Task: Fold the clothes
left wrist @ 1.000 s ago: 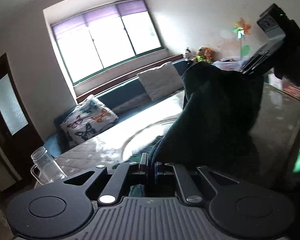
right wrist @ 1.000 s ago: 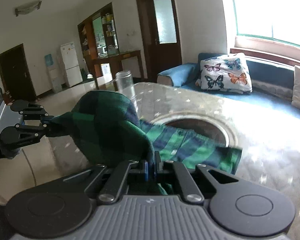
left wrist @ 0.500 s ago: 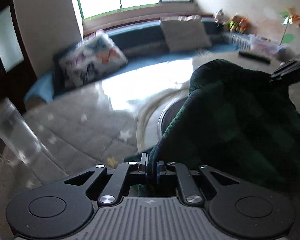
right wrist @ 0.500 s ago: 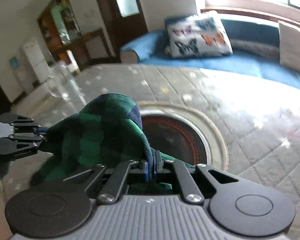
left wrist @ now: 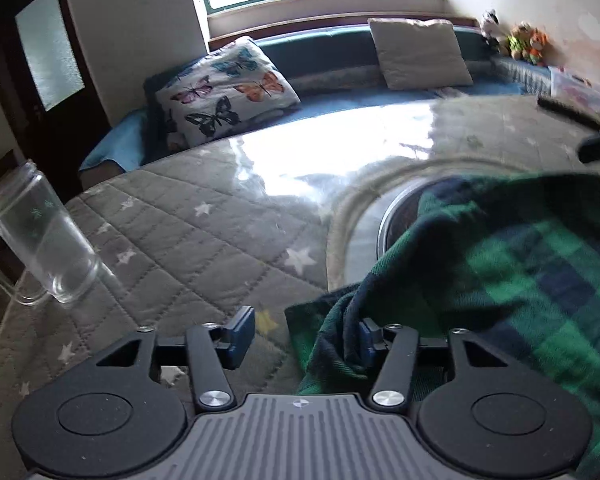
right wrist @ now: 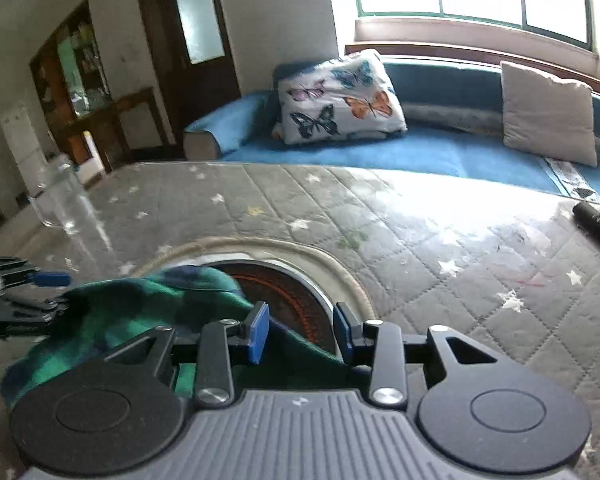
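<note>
The quilted counter (left wrist: 204,248) fills both views, a round inset at its centre. The green plaid cloth (left wrist: 500,280) lies over that inset, spreading across the right of the left wrist view and the lower left of the right wrist view. Only the right wrist view shows the black remote (right wrist: 598,226) at the right edge. The glass jar (left wrist: 40,240) stands at far left. Left tongs (left wrist: 304,338) are spread open, the cloth draped over one pad. Right tongs (right wrist: 302,330) gape open above the cloth's edge.

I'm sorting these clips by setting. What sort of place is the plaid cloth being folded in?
Most likely a home living room: a blue window bench with a butterfly cushion, a table under a quilted star cover, and a fridge in the next room.
</note>
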`<state>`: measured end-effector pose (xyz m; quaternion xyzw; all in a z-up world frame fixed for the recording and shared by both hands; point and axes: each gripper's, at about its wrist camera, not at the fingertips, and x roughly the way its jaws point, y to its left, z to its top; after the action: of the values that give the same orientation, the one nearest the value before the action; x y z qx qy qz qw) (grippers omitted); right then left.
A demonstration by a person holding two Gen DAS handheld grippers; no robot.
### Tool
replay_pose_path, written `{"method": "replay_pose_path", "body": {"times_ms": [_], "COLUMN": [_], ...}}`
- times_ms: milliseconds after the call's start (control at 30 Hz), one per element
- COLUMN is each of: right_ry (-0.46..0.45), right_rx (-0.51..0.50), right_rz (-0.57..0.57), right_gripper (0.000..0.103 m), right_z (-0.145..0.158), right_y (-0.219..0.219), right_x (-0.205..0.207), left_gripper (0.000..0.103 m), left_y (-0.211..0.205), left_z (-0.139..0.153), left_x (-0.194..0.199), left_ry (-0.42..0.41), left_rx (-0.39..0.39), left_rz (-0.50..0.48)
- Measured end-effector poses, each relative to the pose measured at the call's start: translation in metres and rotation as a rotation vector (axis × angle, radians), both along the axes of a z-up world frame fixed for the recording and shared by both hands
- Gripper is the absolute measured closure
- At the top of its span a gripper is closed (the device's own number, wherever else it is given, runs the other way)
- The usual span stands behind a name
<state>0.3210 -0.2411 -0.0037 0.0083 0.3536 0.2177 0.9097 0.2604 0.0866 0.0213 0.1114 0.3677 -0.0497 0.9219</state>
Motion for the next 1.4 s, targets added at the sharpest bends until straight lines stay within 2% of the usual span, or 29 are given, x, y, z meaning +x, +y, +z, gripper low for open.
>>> {"method": "replay_pose_path", "body": {"times_ms": [100, 267, 333, 367, 500, 667, 800, 1000, 1200, 1400], "right_ry": [0.025, 0.086, 0.102, 0.109, 0.142, 0.15, 0.146, 0.093, 0.087, 0.068], "right_rx": [0.01, 0.018, 0.019, 0.02, 0.017, 0.014, 0.002, -0.071, -0.088, -0.161], "right_rz": [0.07, 0.148, 0.148, 0.147, 0.113, 0.083, 0.08, 0.107, 0.228, 0.348], "right_gripper": [0.068, 0.069, 0.07, 0.071, 0.076, 0.082, 0.082, 0.081, 0.08, 0.076], "right_z": [0.0, -0.014, -0.021, -0.025, -0.041, -0.052, -0.052, -0.043, -0.03, -0.028], "right_y": [0.01, 0.038, 0.047, 0.051, 0.06, 0.063, 0.066, 0.076, 0.093, 0.114], "right_x": [-0.01, -0.007, -0.001, 0.002, 0.019, 0.032, 0.036, 0.031, 0.001, -0.044], "left_gripper": [0.033, 0.035, 0.052, 0.066, 0.083, 0.083, 0.083, 0.081, 0.081, 0.081], "left_y": [0.0, 0.006, 0.004, 0.001, -0.016, -0.041, -0.051, -0.051, -0.05, -0.053], "left_z": [0.01, 0.027, 0.03, 0.031, 0.025, 0.005, -0.014, -0.019, -0.012, -0.004], "left_x": [0.002, 0.002, -0.002, -0.003, 0.005, 0.029, 0.053, 0.063, 0.045, 0.007], "left_ry": [-0.038, -0.073, -0.072, -0.065, -0.01, 0.059, 0.114, 0.107, 0.088, 0.072], "left_rx": [0.009, -0.023, -0.055, -0.074, -0.158, -0.205, -0.223, -0.24, -0.224, -0.201], "left_rz": [0.017, 0.059, 0.029, 0.007, -0.075, -0.132, -0.116, -0.082, -0.092, -0.127]}}
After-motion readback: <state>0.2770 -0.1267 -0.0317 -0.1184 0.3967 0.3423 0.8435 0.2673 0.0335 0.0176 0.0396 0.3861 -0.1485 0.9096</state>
